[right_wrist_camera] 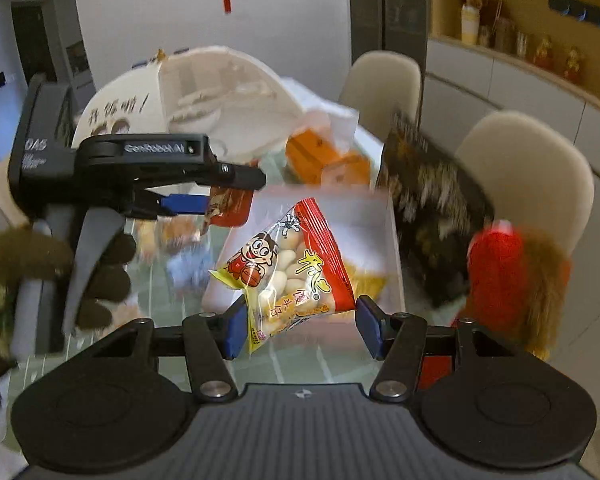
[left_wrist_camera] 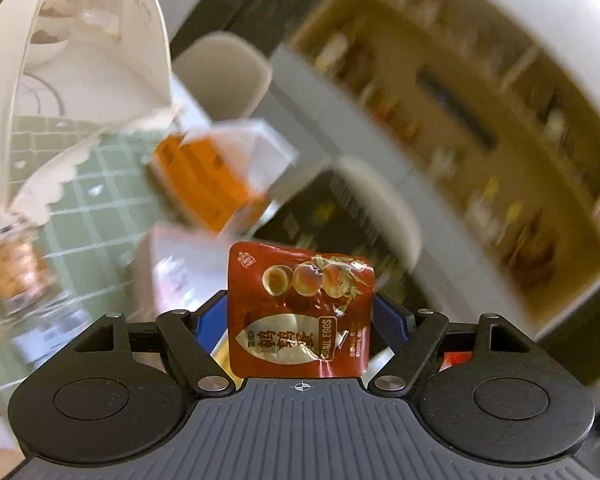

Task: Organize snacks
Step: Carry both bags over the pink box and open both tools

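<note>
Left gripper (left_wrist_camera: 300, 320) clamped on red quail-egg pack (left_wrist_camera: 300, 308), pack upright between blue pads, held above table.
Right gripper (right_wrist_camera: 300, 326) pinching clear-and-red snack bag (right_wrist_camera: 288, 272) at both edges, bag tilted, hanging over white box (right_wrist_camera: 380, 216).
Box sits on green checked table (right_wrist_camera: 156, 280).
Orange cartons (right_wrist_camera: 324, 156) beyond box, blurred.
Beige chairs (right_wrist_camera: 380, 88) behind table.

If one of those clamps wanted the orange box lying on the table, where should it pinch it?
Probably across the orange box's two long sides, coming down from above. It lies flat and tilted on the table, so its narrow width faces up, and a white bag crowds its far end. The picture is blurred, so this is a guess.
</note>
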{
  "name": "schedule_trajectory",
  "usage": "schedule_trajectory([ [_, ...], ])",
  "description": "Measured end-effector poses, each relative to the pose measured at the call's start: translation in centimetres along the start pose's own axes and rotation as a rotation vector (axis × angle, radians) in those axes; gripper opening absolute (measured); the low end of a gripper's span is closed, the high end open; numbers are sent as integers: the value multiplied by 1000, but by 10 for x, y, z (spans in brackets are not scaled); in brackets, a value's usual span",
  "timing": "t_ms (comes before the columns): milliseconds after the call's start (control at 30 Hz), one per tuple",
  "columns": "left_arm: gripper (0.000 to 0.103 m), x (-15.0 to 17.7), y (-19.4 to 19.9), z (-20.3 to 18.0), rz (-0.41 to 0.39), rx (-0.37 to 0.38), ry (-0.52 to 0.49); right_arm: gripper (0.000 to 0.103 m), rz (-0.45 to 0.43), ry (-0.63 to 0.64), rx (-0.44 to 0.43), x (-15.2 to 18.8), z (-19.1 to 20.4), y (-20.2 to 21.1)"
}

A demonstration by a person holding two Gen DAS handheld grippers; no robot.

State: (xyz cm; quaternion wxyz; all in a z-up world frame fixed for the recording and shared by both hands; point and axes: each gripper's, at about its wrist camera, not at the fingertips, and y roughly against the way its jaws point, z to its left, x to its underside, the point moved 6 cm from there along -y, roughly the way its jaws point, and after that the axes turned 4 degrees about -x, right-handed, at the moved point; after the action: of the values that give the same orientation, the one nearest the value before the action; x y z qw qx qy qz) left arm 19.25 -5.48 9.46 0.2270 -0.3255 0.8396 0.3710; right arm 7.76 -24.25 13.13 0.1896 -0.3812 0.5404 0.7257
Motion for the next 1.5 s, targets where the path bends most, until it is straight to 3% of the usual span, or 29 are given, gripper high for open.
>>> schedule_trajectory([
  [33,81,-3,-3,0,-16,12,15,56,-7,3,6,-4,-1,1],
  [100,81,0,-18,1,18,-38,-30,56,-10,24,23,-8,-3,2],
  [167,81,17,-42,-1,132,-142,-180,56,-9,41,41,-9,-6,4],
  [233,81,36,-52,-9,141,-243,-388,56,-12,42,50,-10,-11,6],
  [267,81,42,-54,-12,131,-259,-440,56,-15,37,54,-10,-13,7],
  [333,82,46,-56,-9,126,-272,-426,56,-14,20,61,-10,-19,5],
  [400,79,45,-58,2,133,-349,-373,56,-4,5,66,-10,-23,0],
  [433,68,45,-53,1,104,-367,-384,56,-5,2,68,-11,-24,-1],
  [500,65,49,-49,-13,65,-327,-500,56,-14,-9,66,-14,-27,-3],
  [567,67,54,-50,-24,57,-237,-565,56,-25,-28,55,-24,-30,-6],
  [667,65,44,-38,-24,-10,-222,-517,56,-37,-52,21,-45,-36,-14],
  [833,65,20,14,7,-72,-233,-286,63,-5,-85,-45,-84,-36,-59],
  [900,65,20,33,27,-65,-297,-246,70,2,-98,-43,-93,-33,-84],
  [967,65,29,50,52,-50,-375,-220,70,15,-87,31,-93,-27,-105],
  [1033,65,42,62,78,-25,-451,-188,70,23,-93,39,-86,-16,-111],
  [1133,65,67,76,112,30,-547,-151,70,40,-109,-107,-65,15,-103],
  [1200,65,84,80,123,63,-599,-186,71,68,-58,-161,-42,43,-98],
  [1400,65,126,98,125,105,-613,-269,72,144,171,-115,21,97,-103],
  [1500,68,132,104,125,115,-657,-314,72,157,172,-106,37,106,-108],
])
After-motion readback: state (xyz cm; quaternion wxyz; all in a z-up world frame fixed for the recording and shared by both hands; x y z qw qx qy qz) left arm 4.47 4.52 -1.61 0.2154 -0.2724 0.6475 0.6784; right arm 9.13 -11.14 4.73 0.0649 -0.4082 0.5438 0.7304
